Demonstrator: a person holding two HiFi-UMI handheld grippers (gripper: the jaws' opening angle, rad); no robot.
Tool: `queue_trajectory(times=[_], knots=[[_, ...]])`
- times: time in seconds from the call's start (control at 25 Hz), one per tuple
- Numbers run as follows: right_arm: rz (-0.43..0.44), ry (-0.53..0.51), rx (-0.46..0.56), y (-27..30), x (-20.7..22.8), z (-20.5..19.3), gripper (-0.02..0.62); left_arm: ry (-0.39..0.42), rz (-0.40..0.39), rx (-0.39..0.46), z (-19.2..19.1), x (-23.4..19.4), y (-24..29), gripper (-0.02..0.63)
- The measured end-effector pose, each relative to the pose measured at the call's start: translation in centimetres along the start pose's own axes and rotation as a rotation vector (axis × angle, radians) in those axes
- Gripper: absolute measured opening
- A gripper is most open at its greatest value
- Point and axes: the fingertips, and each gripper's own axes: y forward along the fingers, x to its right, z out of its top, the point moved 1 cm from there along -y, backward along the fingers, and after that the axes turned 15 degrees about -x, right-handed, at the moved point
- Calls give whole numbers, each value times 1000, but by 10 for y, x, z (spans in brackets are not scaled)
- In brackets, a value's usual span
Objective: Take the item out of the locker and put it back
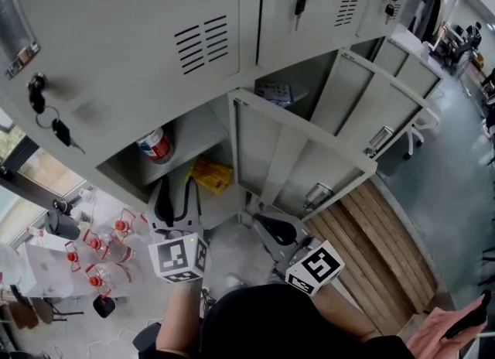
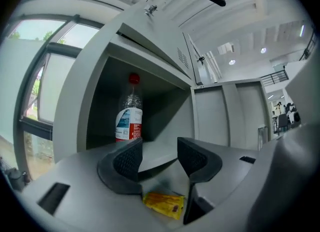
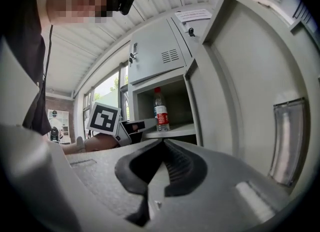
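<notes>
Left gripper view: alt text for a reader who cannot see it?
The left gripper, jaws apart and empty, faces an open grey locker. A clear bottle with a red cap stands upright on its upper shelf; a yellow packet lies lower down, below the jaws.

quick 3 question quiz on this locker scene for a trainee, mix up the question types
1. True or false: the water bottle stands upright on the upper shelf of the locker.
2. What lies below that shelf? A) yellow packet B) mug C) stapler
3. Which gripper has its jaws apart with nothing held?
Key: 1 true; 2 A; 3 the left gripper; the right gripper is shut.
</notes>
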Motion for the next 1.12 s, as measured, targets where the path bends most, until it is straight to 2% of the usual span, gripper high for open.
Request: queue_trajectory(times=[0.2, 0.36, 0.8, 1.12], knots=[[28, -19, 7, 1, 5, 2, -3, 20, 114, -14, 7, -12, 17, 278], [49, -43, 7, 3, 7, 2, -3, 26, 169, -15, 13, -20, 27, 314], [89, -70, 6, 8, 10, 1, -3, 21, 276, -47, 26, -49, 49, 342], [80, -40, -2, 3, 15, -1, -3, 13, 298, -76, 23, -58, 65, 342]])
